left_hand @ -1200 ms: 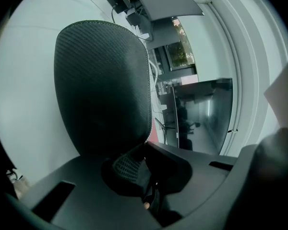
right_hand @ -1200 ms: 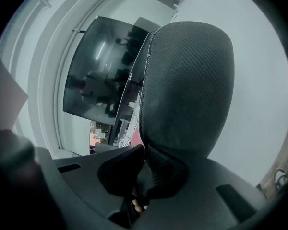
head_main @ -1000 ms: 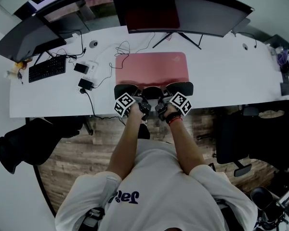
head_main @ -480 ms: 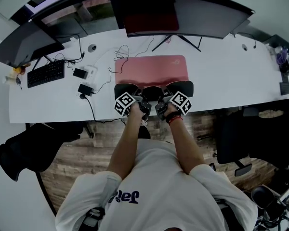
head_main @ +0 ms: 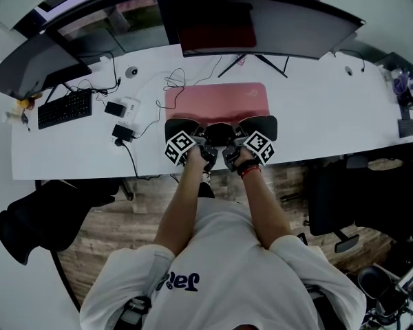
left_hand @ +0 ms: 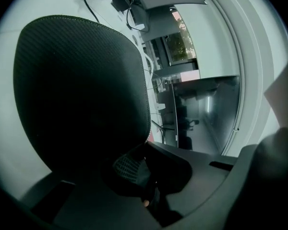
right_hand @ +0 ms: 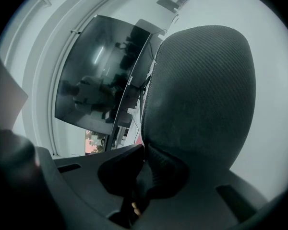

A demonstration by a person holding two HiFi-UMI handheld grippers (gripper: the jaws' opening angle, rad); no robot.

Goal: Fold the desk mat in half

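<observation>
Desk [head_main: 316, 108]: mat [head_main: 217, 102] edge in 2 tools [head_main: 205, 139] [head_main: 229, 141]

Ahead of the fingers [left_hand: 190, 182]: lifted desk mat [head_main: 217, 102], then monitor stand [head_main: 261, 59]. Cables [head_main: 175, 74] left, probably loose. Bare desk [head_main: 316, 108] right, wide open.

I see desk mat [head_main: 217, 102] pink, smooth and matt on top; its underside [left_hand: 81, 95] black, fine dimpled weave. Tabletop [head_main: 316, 115] white, smooth, matt. Floor [head_main: 110, 225] grained brown wood plank. Monitor [head_main: 275, 23] screen dark, glossy.
</observation>
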